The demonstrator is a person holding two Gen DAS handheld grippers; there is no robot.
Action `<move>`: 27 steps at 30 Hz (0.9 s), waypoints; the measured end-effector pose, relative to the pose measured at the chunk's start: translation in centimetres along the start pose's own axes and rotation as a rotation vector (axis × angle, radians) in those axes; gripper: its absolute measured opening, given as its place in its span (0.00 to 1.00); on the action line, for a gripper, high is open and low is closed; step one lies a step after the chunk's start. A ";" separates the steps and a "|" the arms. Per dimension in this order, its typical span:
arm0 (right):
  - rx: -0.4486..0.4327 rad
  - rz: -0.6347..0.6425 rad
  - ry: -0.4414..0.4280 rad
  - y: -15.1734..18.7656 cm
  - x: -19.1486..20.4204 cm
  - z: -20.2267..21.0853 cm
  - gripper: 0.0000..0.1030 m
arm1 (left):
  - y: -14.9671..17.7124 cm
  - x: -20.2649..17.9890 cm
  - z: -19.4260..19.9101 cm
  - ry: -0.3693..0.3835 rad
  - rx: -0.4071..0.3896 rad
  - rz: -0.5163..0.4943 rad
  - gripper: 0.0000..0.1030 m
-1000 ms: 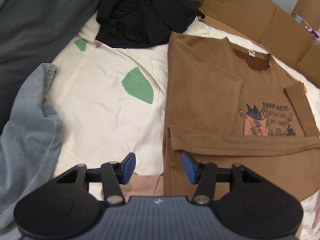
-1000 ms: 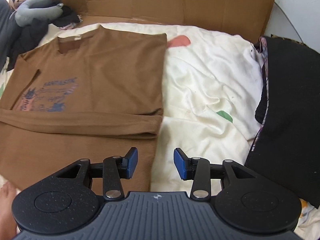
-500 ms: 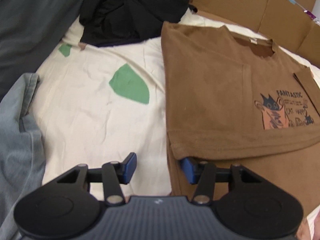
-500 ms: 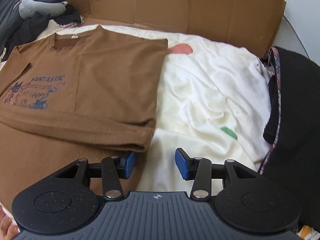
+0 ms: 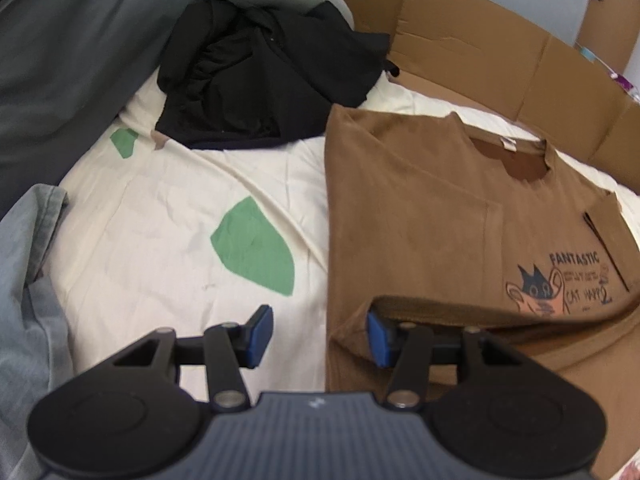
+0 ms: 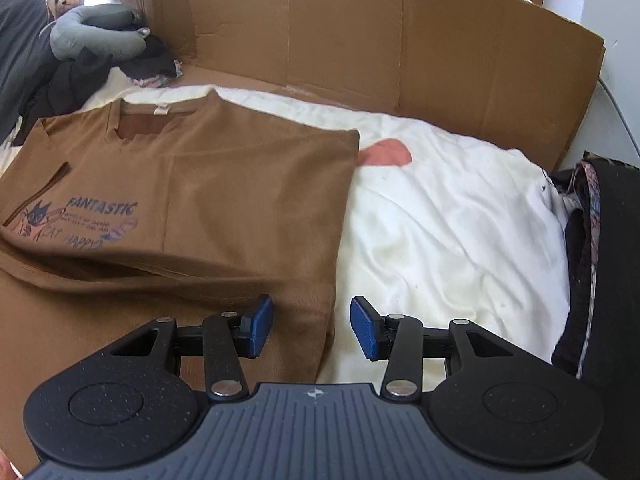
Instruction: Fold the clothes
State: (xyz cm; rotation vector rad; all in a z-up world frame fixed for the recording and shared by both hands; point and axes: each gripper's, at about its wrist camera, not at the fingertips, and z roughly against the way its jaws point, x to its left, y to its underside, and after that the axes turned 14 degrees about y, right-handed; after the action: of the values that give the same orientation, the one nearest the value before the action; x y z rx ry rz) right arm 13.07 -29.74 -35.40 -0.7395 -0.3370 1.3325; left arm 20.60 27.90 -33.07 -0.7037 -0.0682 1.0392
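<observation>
Brown tee (image 5: 420, 216) lies flat on the cream sheet (image 5: 160, 220), neck far, sides turned in, hem part doubled up over the print. Left gripper (image 5: 316, 332) is spread wide at the near-left corner: its right finger sits tucked under the raised fold lip, its left finger over bare sheet. Likely it is there to get under the layer and carry or smooth the fold; it pinches nothing. Right gripper (image 6: 312, 326) is also spread, straddling the tee's near-right edge, left pad over cloth, right pad over sheet, nothing clamped. The matching corner posts suit a two-handed lift of the bottom edge. Could equally be letting go after laying the fold; can't tell which.

Around: black clothes heap (image 5: 260, 80) far left, grey jeans (image 5: 28, 280) near left, dark garment (image 6: 608, 272) at right, cardboard wall (image 6: 360, 40) behind. Heap and cardboard crowd the far end; the path over the tee itself is free.
</observation>
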 end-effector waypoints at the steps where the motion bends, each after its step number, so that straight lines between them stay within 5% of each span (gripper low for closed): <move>1: -0.001 -0.008 0.002 -0.1 -0.1 -0.1 0.49 | -0.3 0.0 0.2 0.004 -0.008 0.005 0.51; 10: 0.005 -0.077 0.007 -0.5 -0.9 -0.4 0.49 | -2.5 0.0 1.7 0.035 -0.084 0.055 0.52; 27: 0.062 -0.126 -0.048 0.3 -1.1 -0.9 0.43 | 0.6 -0.1 -0.8 0.040 0.007 0.019 0.47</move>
State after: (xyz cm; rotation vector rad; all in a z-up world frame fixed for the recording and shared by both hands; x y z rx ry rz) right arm 13.11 -31.05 -36.06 -0.6251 -0.3727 1.2372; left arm 20.40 27.58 -34.01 -0.7195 -0.0229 1.0423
